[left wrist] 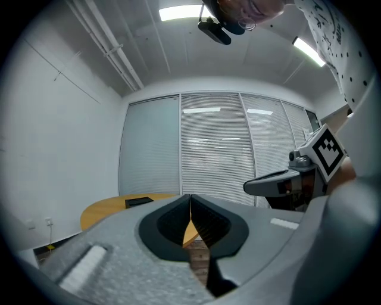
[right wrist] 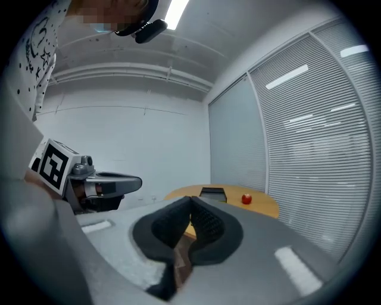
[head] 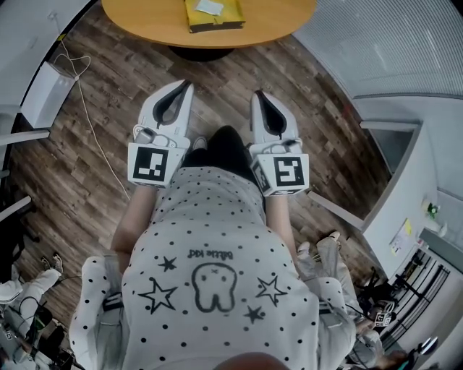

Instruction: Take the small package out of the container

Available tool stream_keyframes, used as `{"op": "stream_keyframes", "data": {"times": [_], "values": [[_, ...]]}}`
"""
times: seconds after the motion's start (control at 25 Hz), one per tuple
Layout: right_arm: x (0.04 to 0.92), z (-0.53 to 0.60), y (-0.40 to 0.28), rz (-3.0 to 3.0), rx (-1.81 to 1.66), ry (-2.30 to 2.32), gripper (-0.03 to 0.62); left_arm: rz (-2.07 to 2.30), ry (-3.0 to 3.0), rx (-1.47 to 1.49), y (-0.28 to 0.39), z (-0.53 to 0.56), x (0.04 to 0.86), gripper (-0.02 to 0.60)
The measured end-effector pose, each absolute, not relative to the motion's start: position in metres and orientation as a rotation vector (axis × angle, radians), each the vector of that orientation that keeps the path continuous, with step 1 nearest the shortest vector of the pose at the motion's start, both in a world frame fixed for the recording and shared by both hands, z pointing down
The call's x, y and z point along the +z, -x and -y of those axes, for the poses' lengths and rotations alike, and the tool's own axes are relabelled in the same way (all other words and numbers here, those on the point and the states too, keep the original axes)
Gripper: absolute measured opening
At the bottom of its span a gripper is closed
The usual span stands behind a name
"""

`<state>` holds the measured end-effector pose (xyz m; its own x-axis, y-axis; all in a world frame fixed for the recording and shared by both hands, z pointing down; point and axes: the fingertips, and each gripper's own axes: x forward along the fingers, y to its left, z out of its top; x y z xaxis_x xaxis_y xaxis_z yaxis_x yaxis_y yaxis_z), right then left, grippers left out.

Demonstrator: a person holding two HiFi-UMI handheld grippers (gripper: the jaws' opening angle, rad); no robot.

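Observation:
A yellow container (head: 213, 14) with a white piece on top lies on the round wooden table (head: 145, 18) at the far edge of the head view. In the gripper views it shows as a dark flat box (right wrist: 212, 192) (left wrist: 140, 201). Both grippers are held level over the wood floor, short of the table. My left gripper (head: 187, 84) (left wrist: 190, 200) is shut with nothing between its pads. To its right, my right gripper (head: 257, 94) (right wrist: 190, 200) is also shut and empty. Each gripper appears in the other's view, the right gripper (left wrist: 286, 181) and the left gripper (right wrist: 101, 184).
A small red round object (right wrist: 246, 199) sits on the table near the box. A white cable (head: 87, 108) runs over the floor at the left from a white box (head: 47, 90). Glass walls with blinds (left wrist: 214, 149) stand behind the table. A grey cabinet (head: 394, 195) is at the right.

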<state>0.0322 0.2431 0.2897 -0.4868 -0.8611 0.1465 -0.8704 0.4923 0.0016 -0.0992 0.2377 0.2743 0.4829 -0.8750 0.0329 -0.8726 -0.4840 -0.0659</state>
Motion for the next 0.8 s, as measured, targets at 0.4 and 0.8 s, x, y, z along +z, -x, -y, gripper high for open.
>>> {"op": "stream_keyframes", "data": {"times": [0.4,0.8], "values": [[0.296,-0.212,-0.018,2.617,0.147,-1.513,0.003,-1.630,2.701,-0.101,0.106,-0.221,0.283,0.012],[0.323,-0.116,-0.046,2.685,0.258,-1.445,0.005,-1.667,2.693,-0.102,0.066,-0.118,0.303,0.012]]}}
